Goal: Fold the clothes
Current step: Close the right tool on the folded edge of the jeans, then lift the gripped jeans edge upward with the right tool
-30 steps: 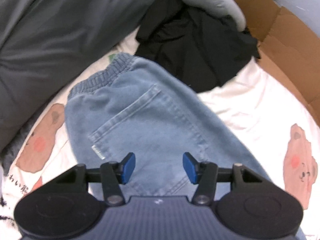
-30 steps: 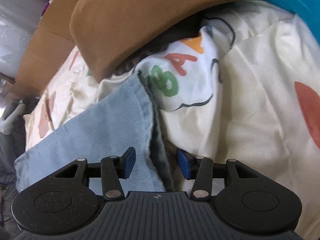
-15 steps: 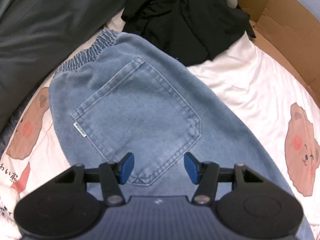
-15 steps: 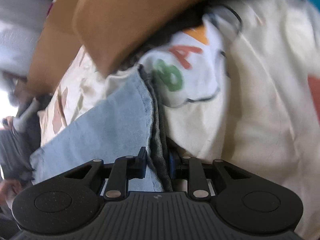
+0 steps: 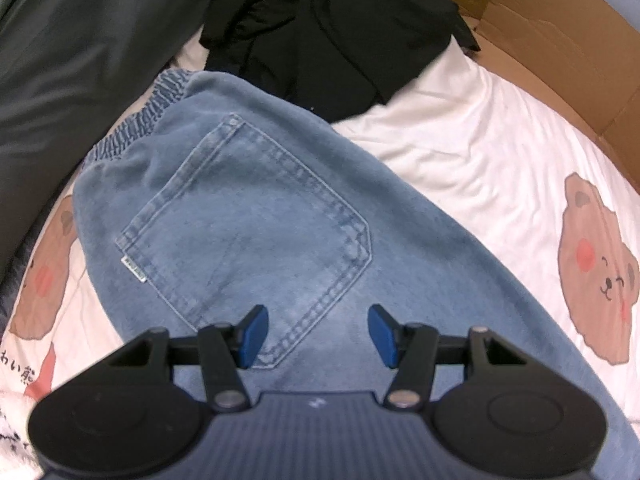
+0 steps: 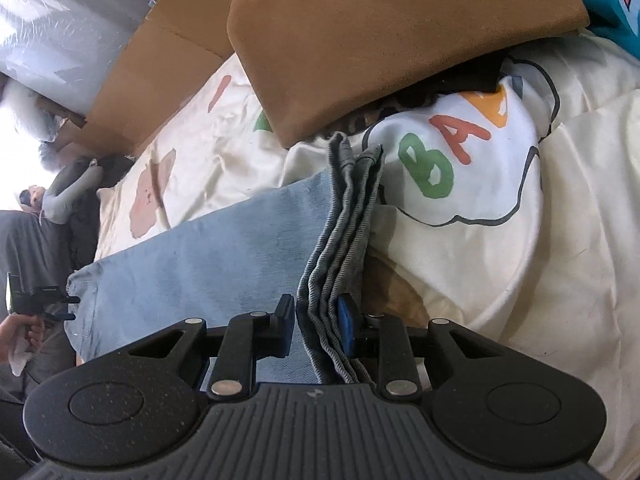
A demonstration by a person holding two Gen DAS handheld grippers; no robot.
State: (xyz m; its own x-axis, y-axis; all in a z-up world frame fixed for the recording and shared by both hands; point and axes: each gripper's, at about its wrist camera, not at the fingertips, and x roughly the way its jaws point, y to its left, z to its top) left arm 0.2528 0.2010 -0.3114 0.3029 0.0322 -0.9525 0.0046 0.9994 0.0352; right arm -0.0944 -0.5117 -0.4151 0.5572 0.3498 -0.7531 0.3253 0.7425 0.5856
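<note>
Right wrist view: the right tool [image 6: 316, 326] has the bunched hem of the jeans [image 6: 200, 264] between its narrow jaws, the blue pads pressing the folds even as they ease slightly apart. Beyond lie the printed bedsheet [image 6: 500, 280] and a brown cushion [image 6: 380, 32]. Under the left tool [image 5: 316, 334], jaws wide and empty, the jeans' back pocket [image 5: 248, 224] spreads flat on the bed; farther off sits a black garment [image 5: 336, 36], possibly a jacket, and cardboard [image 5: 552, 32].

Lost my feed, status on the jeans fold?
Right tongs opening, hem between pads. Left tongs open over jeans. Black clothes beyond waistband.
</note>
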